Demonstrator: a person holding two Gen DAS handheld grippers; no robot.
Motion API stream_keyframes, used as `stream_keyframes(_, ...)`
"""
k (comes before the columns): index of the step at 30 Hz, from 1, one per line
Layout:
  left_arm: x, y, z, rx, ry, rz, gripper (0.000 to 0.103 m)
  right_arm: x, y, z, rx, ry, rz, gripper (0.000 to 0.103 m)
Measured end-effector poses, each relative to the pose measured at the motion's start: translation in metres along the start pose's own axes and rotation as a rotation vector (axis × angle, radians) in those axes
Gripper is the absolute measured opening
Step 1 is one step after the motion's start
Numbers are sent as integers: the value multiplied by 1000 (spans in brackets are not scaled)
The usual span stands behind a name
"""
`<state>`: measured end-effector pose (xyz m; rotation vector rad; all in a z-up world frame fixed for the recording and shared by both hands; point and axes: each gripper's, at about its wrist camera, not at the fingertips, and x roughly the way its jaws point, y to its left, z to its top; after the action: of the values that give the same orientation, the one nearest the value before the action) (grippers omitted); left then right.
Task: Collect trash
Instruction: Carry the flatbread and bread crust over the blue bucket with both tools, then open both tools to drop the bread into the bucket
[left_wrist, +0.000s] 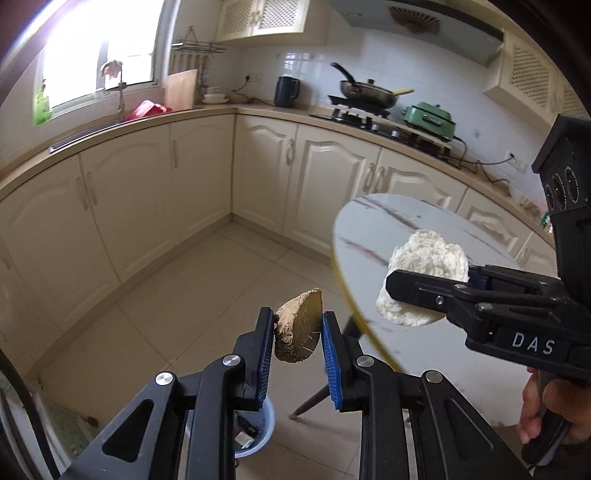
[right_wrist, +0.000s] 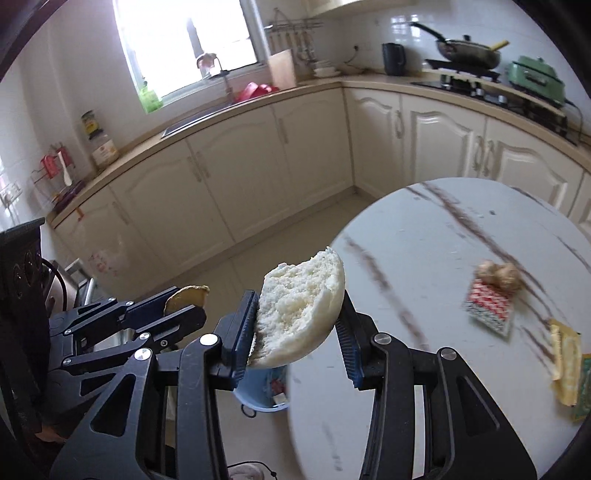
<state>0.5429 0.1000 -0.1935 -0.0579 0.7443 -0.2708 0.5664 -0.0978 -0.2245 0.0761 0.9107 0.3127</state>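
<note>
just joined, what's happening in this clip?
A person is clearing food scraps off a round marble table with two handheld grippers. The left gripper is shut on a brown potato-like piece; the right gripper is shut on a torn white bun. Both are held over the floor beside the table, with a blue bin below. A ginger piece and some wrappers remain on the table.

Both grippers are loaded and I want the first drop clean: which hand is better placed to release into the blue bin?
Left, probably. The left gripper holds the brown scrap with the blue bin showing just beneath its fingers. The right gripper, holding the white bun piece, sits nearer the table.
</note>
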Motion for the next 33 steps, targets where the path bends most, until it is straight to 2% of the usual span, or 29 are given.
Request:
stream_keyframes(3,-7,43,-27,-36,37,95,22,42,45,-10,-37,62,51,40)
stream_keyframes(6,1,76,-52,-88,93,132,22,88,75,-23,-61,136,83,40)
stream_keyframes(11,41,119,-80,-166,200,138,22,168,92,-47,-64,264,94,40)
stream_keyframes(18,93,160,-102,-253,302,104,23,247,77,-75,21,379,107,43)
stream_keyframes(21,114,173,-100,-266,342,118,27,261,68,-80,39,396,93,45)
stream_keyframes(23,121,175,-98,-280,349,130,37,262,62,-80,42,398,77,53)
stream_keyframes(25,126,181,-95,-293,337,137,51,260,54,-80,52,394,77,57)
stream_keyframes(29,116,175,-95,-298,314,149,54,244,50,-74,37,361,49,63)
stream_keyframes(33,72,162,-92,-302,244,186,54,213,61,-63,2,303,29,66)
